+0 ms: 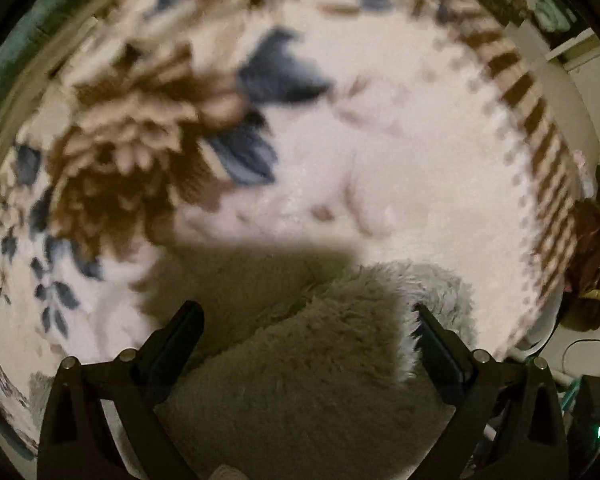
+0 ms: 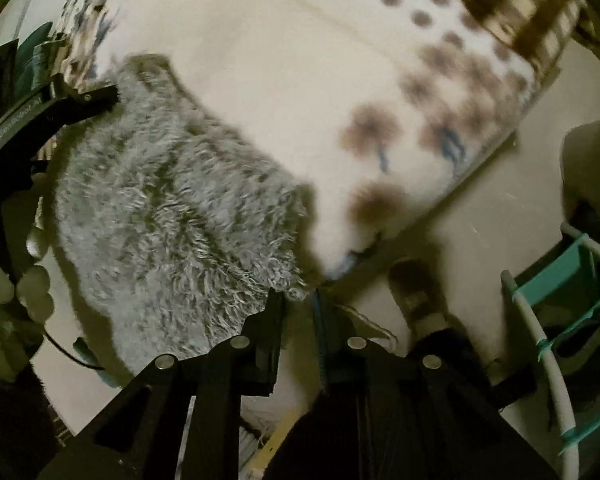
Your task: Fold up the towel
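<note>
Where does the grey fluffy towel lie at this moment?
The grey towel lies on the flowered blanket at the bed's near edge, between the open left gripper and the right gripper.

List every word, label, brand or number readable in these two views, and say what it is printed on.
No text can be read for certain in either view.
Pale lettering runs along the left gripper's black body in the right wrist view, too blurred and small to read.
The grey towel and the floral blanket carry patterns only, no lettering.

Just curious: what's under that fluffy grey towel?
The towel lies on a white floral blanket, which shows all around it. Whatever the towel covers directly, and what lies beneath the blanket, is hidden.
</note>
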A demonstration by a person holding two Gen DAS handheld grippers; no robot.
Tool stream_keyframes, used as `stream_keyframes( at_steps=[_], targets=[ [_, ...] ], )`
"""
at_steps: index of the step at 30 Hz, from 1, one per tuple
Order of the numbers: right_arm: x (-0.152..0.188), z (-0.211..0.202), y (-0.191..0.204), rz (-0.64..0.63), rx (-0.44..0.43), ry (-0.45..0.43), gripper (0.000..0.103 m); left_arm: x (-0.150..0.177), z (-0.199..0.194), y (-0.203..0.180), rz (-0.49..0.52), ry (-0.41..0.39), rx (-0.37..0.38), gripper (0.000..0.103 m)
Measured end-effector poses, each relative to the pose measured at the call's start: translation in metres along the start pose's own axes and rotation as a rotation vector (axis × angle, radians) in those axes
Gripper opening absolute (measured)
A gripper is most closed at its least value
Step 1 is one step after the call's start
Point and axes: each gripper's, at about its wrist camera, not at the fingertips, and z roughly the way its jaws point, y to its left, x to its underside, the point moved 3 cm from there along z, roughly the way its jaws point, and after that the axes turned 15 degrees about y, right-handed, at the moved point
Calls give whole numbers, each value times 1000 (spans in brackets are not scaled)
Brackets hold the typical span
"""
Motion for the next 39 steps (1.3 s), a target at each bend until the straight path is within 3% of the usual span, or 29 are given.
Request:
stream_keyframes(
  at_steps=[2, 4, 6, 9, 12, 14, 18, 22, 26, 27, 28, 29, 31, 39],
  targets=[
    [2, -11, 1, -18, -76, 5, 40, 12, -28, 7, -18, -72, 15, 103],
    [5, -22, 3, -62, -135, -30, 80, 39, -64, 24, -64, -179, 86, 103],
    [4, -27, 8, -129, -155, -56, 96, 73, -90, 54, -158, -255, 153, 103],
    [-3, -21, 17, -209, -170, -45, 97, 126, -88, 100, -309, -313, 226, 103],
    [-17, 1, 26, -295, -187, 1, 101, 176, -62, 138, -455, -313, 282, 103],
    [-23, 15, 35, -351, -189, 21, 101, 202, -21, 155, -522, -281, 315, 103],
    [-33, 43, 47, -426, -207, 46, 103, 224, 27, 160, -541, -270, 399, 103],
    [-39, 48, 65, -461, -301, 68, 103, 227, 47, 161, -565, -320, 602, 103],
    [-43, 54, 75, -455, -306, 74, 102, 227, 45, 155, -557, -353, 704, 100],
    [-43, 53, 76, -449, -307, 70, 95, 228, 42, 151, -545, -363, 700, 97],
    [-45, 51, 76, -439, -300, 61, 72, 229, 35, 147, -520, -380, 704, 79],
    [-46, 49, 81, -430, -289, 57, 62, 229, 27, 141, -500, -386, 679, 58],
    [-42, 43, 86, -423, -284, 33, 51, 230, 15, 136, -479, -397, 672, 50],
    [-9, -9, 114, -438, -282, -22, 43, 241, -40, 134, -483, -454, 726, 42]
  ],
)
